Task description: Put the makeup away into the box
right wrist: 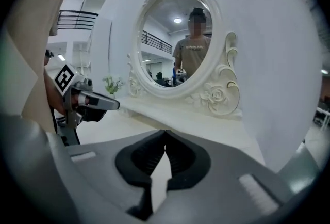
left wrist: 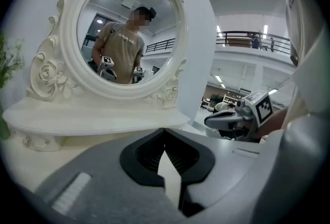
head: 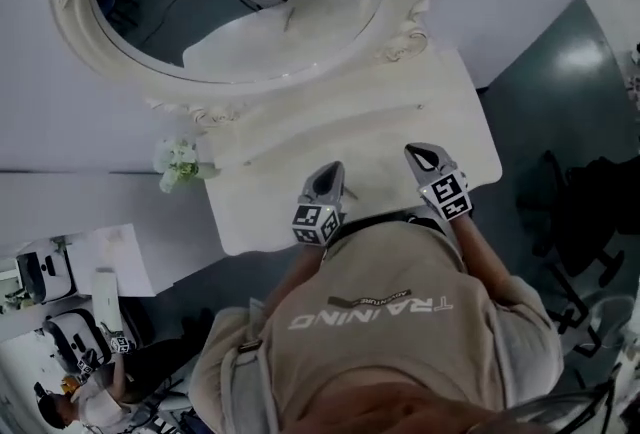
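closest in, the person's beige t-shirt fills the near view. just beyond it the left gripper and right gripper hover side by side over the near edge of the white vanity counter, both clenched on nothing. no makeup or box shows in any view, so they are probably poised empty, ready to reach. an oval white-framed mirror stands at the far side.
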